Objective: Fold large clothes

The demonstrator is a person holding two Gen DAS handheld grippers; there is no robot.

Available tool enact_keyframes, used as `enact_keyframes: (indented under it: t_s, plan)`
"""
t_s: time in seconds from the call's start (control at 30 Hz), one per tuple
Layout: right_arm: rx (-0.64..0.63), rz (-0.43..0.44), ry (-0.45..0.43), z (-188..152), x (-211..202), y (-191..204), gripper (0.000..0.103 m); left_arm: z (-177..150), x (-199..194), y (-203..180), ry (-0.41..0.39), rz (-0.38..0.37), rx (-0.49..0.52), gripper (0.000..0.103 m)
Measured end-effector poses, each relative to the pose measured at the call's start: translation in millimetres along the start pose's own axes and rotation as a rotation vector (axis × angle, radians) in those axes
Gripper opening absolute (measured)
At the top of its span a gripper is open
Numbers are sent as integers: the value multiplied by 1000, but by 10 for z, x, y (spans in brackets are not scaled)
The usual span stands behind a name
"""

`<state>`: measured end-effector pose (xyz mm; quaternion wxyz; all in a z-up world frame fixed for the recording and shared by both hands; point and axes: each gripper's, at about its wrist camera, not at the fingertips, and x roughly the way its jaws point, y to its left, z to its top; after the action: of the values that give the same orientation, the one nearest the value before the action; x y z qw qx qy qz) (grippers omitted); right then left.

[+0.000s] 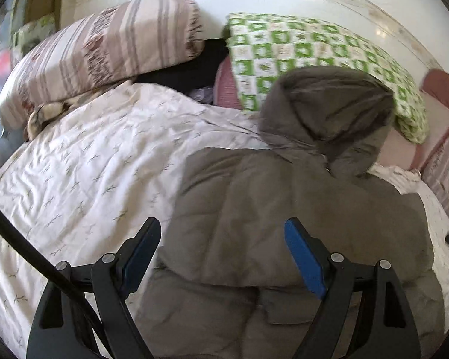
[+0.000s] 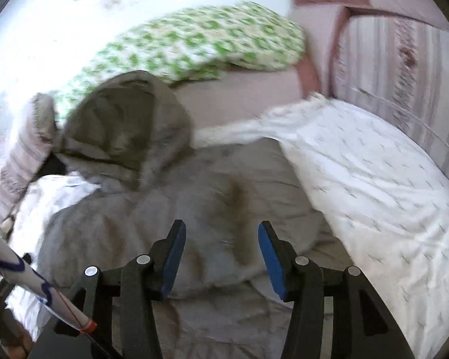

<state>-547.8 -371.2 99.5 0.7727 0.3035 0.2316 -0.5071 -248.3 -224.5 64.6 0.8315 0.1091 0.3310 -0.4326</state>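
Left claw (image 1: 223,240): released, jaws standing wide with nothing between the pads; it hangs above the jacket's lower half.
Right claw (image 2: 221,246): released, jaws partly apart and empty, the fabric lying below them, not pinched.
Jacket (image 1: 299,209): a grey-brown puffy hooded coat, lying spread on the bed just ahead of and beneath both claws; its lower part looks already doubled up over the body, judging by the fold line close to the left claw.
Hood (image 1: 329,113): beyond the claws at the jacket's far end, standing up loosely and leaning on the green pillow (image 1: 314,56).
Quilt (image 1: 83,164): white, rumpled, to the left claw's left and, in the right wrist view, to the right claw's right, with the jacket between.
Striped pillow (image 1: 104,51): far off to the left claw's upper left, well apart from the jacket.
Risk, spring-back: with neither claw holding, the padded layers may puff open and undo the fold.
Risk, wrong catch: a claw closing low near the jacket's edge could gather quilt along with coat, since both are soft and touching.
Risk, thin grab: pinching only the top layer would drag it off the layers under it.
Risk, hood: left propped on the green pillow, it may flop sideways and leave the bundle lopsided.
Risk, blur: the right wrist view is smeared, so edges there are hard to judge.
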Motion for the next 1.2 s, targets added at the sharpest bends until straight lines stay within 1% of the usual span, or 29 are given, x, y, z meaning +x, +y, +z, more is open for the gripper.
enact_keyframes:
  t_s: [0.07, 0.1, 0.2, 0.3, 0.37, 0.43, 0.5, 0.63, 0.77, 0.87, 1.13, 1.2]
  plan:
    - [-42, 70, 48, -46, 137, 123, 55, -27, 51, -131, 17, -8, 34, 84]
    - [-50, 81, 63, -69, 184, 142, 55, -58, 80, -208, 29, -7, 55, 84]
    - [-82, 72, 124, -160, 384, 195, 55, -149, 165, -368, 55, 0, 109, 84]
    - [-109, 34, 170, -221, 550, 217, 55, -228, 256, -466, 76, 30, 162, 84]
    - [-129, 16, 188, -256, 608, 238, 55, -265, 310, -485, 96, 47, 173, 84]
    - [-149, -1, 202, -290, 673, 248, 55, -296, 350, -481, 116, 59, 171, 88]
    - [-162, -8, 207, -310, 696, 256, 56, -317, 371, -475, 122, 65, 170, 89]
    - [-178, -10, 201, -343, 745, 298, 61, -337, 377, -468, 118, 71, 173, 90]
    - [-223, -41, 184, -405, 730, 387, 65, -379, 362, -508, 105, 94, 191, 90]
    - [-244, -56, 178, -425, 727, 419, 66, -377, 362, -513, 102, 99, 196, 90]
    - [-253, -62, 172, -437, 722, 424, 67, -379, 354, -503, 98, 95, 187, 92]
    - [-245, -52, 165, -420, 692, 417, 67, -375, 352, -495, 97, 93, 185, 92]
